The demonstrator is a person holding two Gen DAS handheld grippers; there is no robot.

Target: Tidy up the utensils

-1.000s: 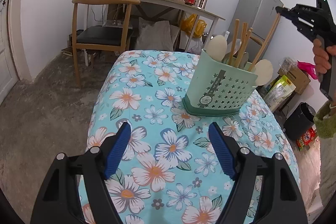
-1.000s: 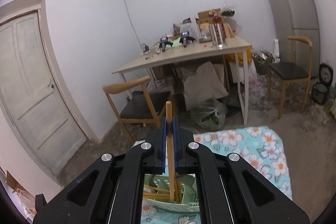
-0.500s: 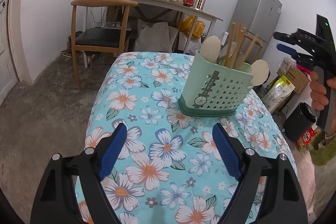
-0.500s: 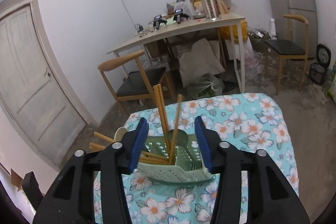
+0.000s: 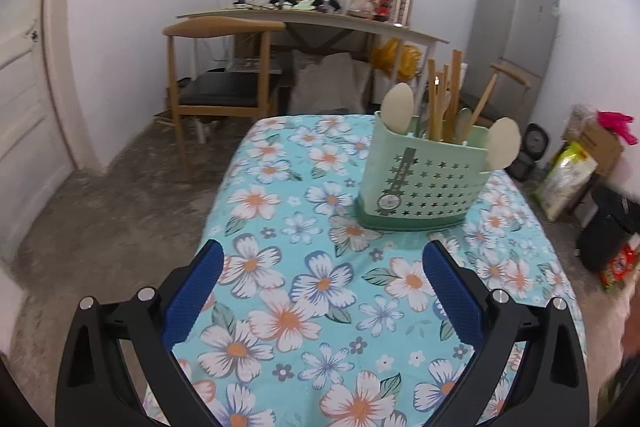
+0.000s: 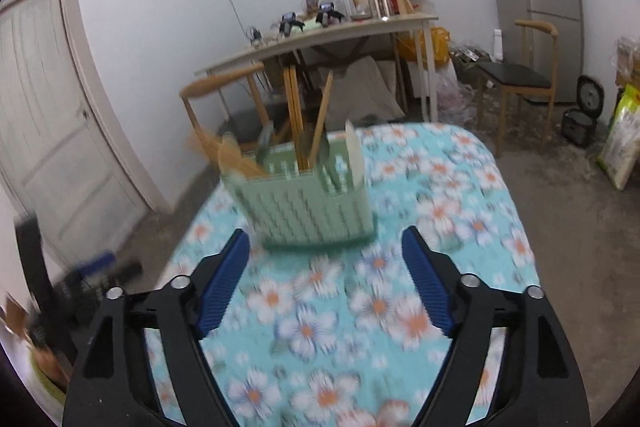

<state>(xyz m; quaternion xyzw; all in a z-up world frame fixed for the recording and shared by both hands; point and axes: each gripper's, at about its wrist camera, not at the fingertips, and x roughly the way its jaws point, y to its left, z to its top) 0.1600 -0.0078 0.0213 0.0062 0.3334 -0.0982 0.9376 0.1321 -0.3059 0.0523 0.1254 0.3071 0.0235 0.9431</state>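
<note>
The wooden chopstick that the right gripper [image 6: 322, 251] pinched a second ago now stands with the other wooden chopsticks [image 6: 298, 125] in the pale green perforated plastic utensil holder [image 6: 308, 207], and the gripper has drawn back from it. Its blue-padded jaws are opening, released, with nothing between them, only the flower-patterned turquoise cloth [image 6: 460, 211] on the bench below. The left gripper [image 5: 322, 265] is also opening, wide and empty, above the same cloth [image 5: 280, 211]. The holder [image 5: 424, 187] stands upright on the bench ahead, apart from both grippers, holding chopsticks [image 5: 444, 99] and pale wooden spoons [image 5: 397, 108].
</note>
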